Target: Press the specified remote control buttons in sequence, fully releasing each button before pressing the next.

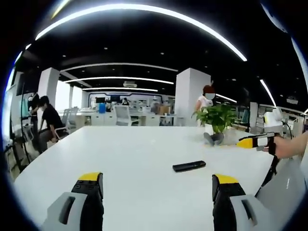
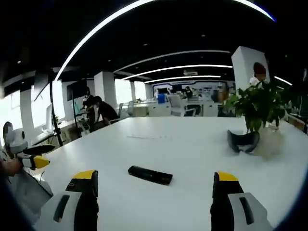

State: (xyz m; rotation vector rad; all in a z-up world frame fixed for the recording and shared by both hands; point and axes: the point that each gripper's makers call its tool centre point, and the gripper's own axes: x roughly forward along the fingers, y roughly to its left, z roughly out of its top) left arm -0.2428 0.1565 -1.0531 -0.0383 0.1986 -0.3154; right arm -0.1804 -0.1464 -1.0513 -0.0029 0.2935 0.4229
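Note:
A black remote control (image 1: 189, 166) lies flat on the white table (image 1: 130, 154), ahead and slightly right of my left gripper (image 1: 158, 185), whose yellow-tipped jaws stand wide apart with nothing between them. In the right gripper view the same remote (image 2: 150, 174) lies just ahead, between the two jaws of my right gripper (image 2: 155, 184), which is open and empty above the table (image 2: 183, 144). The right gripper (image 1: 257, 141) also shows at the right edge of the left gripper view, held in a hand. The left gripper (image 2: 34, 161) appears at the left edge of the right gripper view.
A potted green plant (image 1: 217, 119) stands at the table's far side with a dark curved object (image 2: 243, 141) at its base. A person (image 1: 47, 122) leans over by office chairs at the left. Another person (image 1: 206, 98) stands behind the plant near a white pillar (image 1: 188, 94).

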